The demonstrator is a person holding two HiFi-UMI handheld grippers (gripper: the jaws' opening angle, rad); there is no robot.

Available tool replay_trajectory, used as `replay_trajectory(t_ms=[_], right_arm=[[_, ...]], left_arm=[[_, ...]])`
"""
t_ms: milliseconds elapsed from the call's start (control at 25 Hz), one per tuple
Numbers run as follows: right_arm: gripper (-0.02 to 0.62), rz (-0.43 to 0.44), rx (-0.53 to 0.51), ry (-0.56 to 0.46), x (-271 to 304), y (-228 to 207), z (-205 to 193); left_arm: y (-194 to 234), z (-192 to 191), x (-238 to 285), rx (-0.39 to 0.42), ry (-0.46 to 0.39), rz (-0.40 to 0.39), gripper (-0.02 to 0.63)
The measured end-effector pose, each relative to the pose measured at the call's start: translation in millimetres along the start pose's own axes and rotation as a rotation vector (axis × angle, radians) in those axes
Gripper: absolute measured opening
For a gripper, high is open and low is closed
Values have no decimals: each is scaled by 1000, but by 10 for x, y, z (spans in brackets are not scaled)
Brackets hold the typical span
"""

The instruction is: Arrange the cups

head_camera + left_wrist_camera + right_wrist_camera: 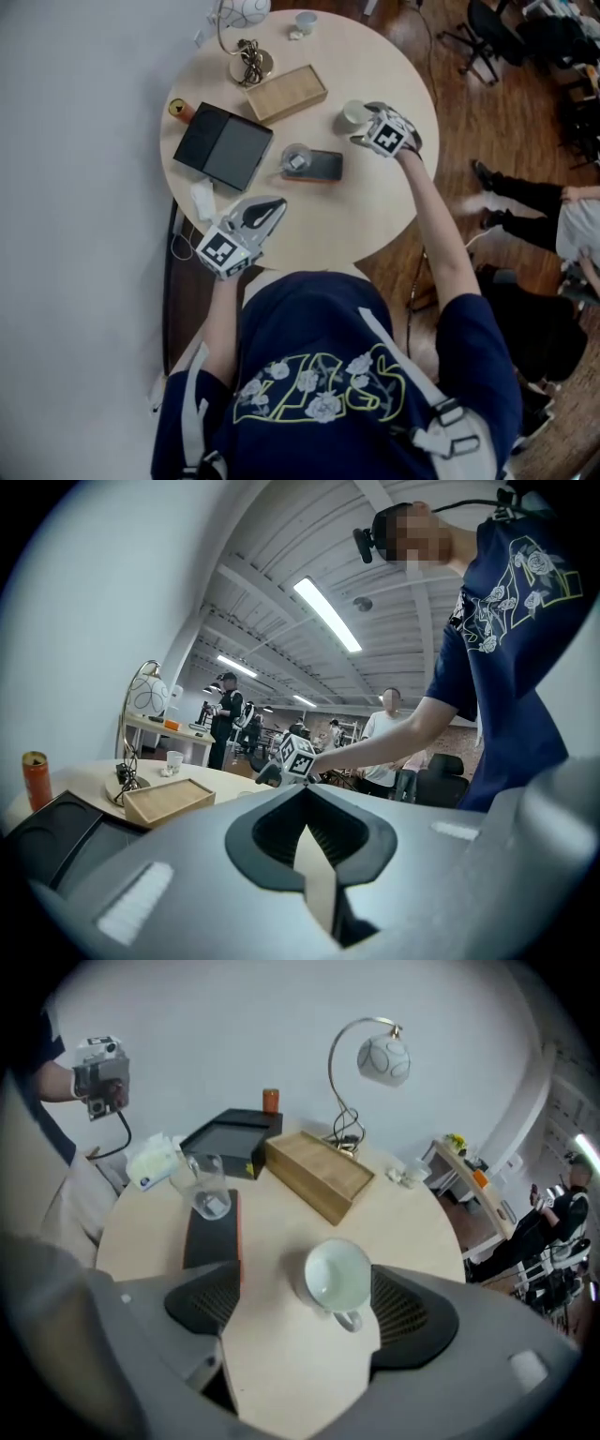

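Note:
A white mug [337, 1277] stands upright on the round table [281, 1372], handle toward the camera. My right gripper [305, 1309] is open around it: the mug sits close to the right jaw and well clear of the left one. From the head view the mug [352, 115] is at the table's right side with the right gripper [364, 125] over it. A clear glass cup [208, 1190] stands on a dark slab [214, 1232], also seen as the glass [297, 159] mid-table. My left gripper [266, 210] is shut and empty at the table's near edge, its fingertips [307, 797] meeting.
A wooden box [286, 92], a black case [223, 145], an orange can [177, 108] and a lamp base [251, 64] fill the far and left part of the table. A small white cup [306, 21] stands at the far edge. A tissue pack [202, 199] lies left. People and chairs are right of the table.

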State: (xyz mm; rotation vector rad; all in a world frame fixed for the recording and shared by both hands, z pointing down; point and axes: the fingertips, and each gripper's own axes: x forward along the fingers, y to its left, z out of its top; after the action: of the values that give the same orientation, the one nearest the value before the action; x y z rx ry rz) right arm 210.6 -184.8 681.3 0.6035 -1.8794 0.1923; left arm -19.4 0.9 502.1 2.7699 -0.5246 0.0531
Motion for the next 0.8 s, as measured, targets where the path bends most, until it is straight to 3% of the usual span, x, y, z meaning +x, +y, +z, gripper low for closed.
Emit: replay_trajectory(t_ms=[120,360,400,440,480,800], right_arm=[[425,26,-5,70,156,-103,-152],[417,65,16,84,173,-15,-240],[377,72,20,85,174,2,-251],[255,78,23,86,176,17,-264],[57,84,26,89,181,30,-279],[38,136,45,131,267,84,-427]], left_arm=[[68,18,-85,-15,-5,45,3],[155,-72,-228,-46,0,126,3],[162,-84,-244,-51,1,136,3],[171,-92,-261,-56,1,147,3],[181,-99,-278,-63,0,158,3],[241,-161,-324,-91,-4,206,3]])
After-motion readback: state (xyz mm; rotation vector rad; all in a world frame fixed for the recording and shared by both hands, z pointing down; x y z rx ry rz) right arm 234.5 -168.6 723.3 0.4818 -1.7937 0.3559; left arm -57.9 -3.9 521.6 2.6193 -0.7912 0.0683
